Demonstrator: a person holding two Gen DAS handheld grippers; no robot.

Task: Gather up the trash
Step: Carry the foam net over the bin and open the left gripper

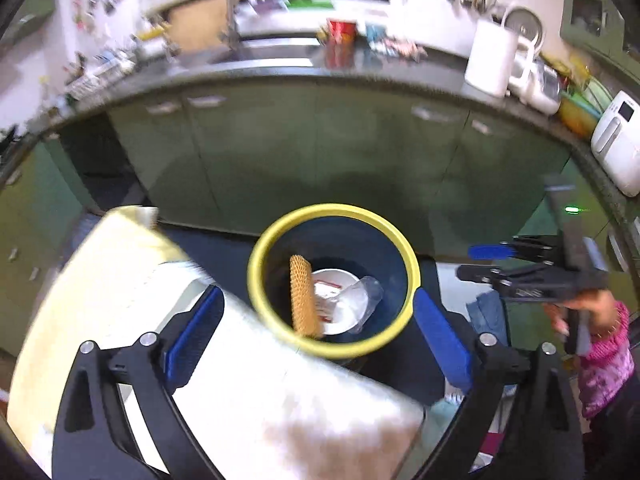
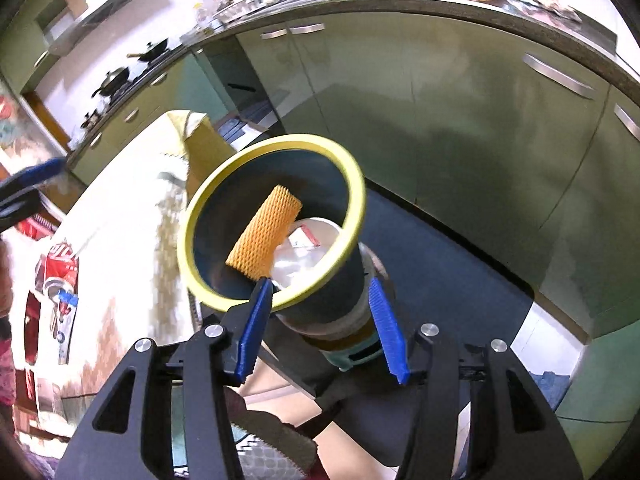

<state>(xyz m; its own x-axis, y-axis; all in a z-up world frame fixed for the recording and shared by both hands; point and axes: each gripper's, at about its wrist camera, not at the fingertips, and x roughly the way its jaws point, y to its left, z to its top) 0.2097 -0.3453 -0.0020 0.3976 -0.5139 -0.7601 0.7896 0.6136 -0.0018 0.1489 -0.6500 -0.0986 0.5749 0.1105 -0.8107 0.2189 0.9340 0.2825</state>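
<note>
A: A dark bin [image 1: 334, 280] with a yellow rim is seen beside the cloth-covered table [image 1: 120, 280], below the green kitchen cabinets [image 1: 320, 152]. Inside the bin, an orange foam net sleeve [image 1: 305, 294], a white paper bowl [image 1: 340, 304] and a clear plastic cup [image 1: 370, 294] are already collected.

B: And the grippers?

A: The left gripper [image 1: 320, 338] is held wide open above the bin, nothing between its blue pads. The right gripper [image 2: 326, 326] is held about half open, its jaws either side of the bin's near wall; whether the wall is pressed cannot be told.

B: What is left?

A: On the table, left of the bin, a crushed red can [image 2: 60, 268] and printed wrappers [image 2: 64, 322] are still lying. The collection is judged partly done, with those pieces still to be picked up.
</note>
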